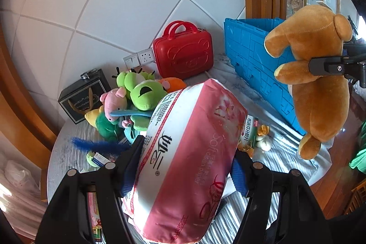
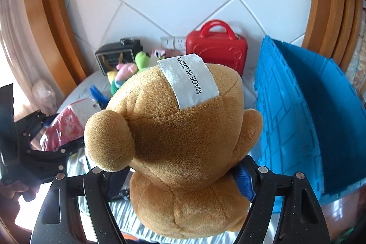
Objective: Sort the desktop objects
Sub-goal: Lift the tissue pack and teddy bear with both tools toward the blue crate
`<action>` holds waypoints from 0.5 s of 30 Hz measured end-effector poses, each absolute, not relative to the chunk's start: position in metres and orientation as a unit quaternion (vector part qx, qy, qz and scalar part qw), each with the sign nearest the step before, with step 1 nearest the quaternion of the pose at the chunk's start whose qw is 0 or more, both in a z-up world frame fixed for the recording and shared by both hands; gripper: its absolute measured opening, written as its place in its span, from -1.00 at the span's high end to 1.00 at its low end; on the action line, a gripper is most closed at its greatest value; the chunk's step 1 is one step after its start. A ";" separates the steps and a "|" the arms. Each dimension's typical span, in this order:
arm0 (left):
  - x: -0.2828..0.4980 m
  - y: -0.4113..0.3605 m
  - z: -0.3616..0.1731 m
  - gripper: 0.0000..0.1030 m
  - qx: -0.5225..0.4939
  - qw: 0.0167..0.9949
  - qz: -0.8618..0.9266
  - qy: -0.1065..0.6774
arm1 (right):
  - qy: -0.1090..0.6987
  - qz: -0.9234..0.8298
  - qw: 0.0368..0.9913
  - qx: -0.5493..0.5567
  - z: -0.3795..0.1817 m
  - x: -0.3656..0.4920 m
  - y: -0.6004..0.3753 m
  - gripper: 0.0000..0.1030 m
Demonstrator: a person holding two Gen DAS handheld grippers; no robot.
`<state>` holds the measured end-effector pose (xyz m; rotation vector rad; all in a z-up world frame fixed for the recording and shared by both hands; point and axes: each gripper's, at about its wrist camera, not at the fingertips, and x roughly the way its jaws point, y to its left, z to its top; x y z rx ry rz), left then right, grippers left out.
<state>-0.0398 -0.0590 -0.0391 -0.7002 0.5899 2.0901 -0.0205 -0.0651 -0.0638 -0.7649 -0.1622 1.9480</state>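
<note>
Status: left hand-held gripper (image 1: 187,166) clamps pink tissue pack (image 1: 189,152) mid-body above bench (image 1: 286,152); soft, light, slick film. Right hand-held gripper (image 2: 180,177) squeezes brown plush bear (image 2: 178,129) at waist, near blue crate (image 2: 308,118); squashy, light.

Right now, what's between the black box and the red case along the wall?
A pile of plush toys and a wall socket, seen in the left wrist view.

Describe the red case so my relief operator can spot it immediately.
Start at the big blue crate standing on the table against the white tiled wall. Directly left of it, upright beside the wall sockets, stands the red case. It alone is hard glossy plastic, with a carry handle and an embossed bear face.
</note>
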 end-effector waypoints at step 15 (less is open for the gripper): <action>0.026 0.058 0.029 -0.30 -0.227 0.429 0.848 0.211 | -0.090 0.843 0.466 -0.254 0.063 0.082 -0.076 -0.54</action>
